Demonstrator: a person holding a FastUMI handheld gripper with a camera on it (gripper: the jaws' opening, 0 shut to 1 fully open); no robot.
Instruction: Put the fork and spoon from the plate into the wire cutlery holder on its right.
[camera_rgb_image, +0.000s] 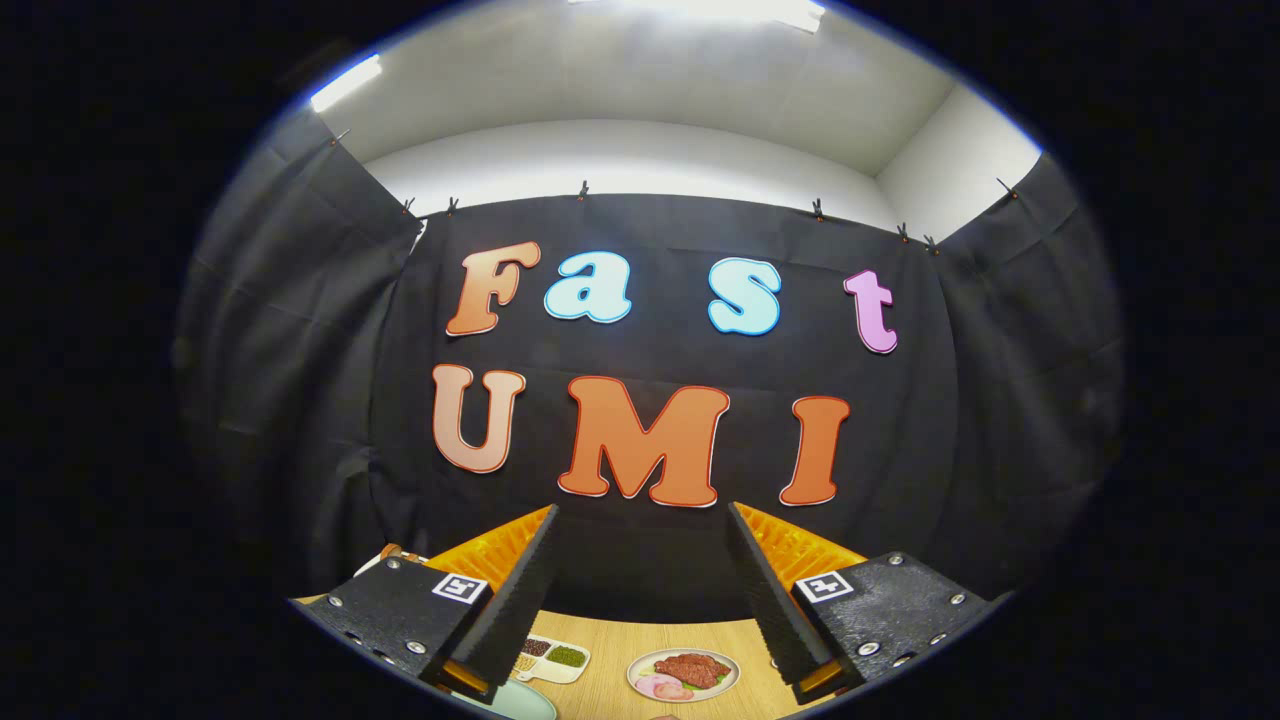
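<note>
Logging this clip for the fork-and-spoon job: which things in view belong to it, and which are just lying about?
Belongs to the job:
- gripper, fingers open, nothing between them
- pale plate edge beside one finger, possibly the plate; no cutlery visible on it

Just lying about:
- plate of meat on the wooden table
- divided tray of beans

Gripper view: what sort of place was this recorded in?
Likely a staged recording booth: black cloth wall clipped up under a white ceiling, light wooden table with a plate of meat and a divided tray. The gripper jaws stand open, empty.
</note>
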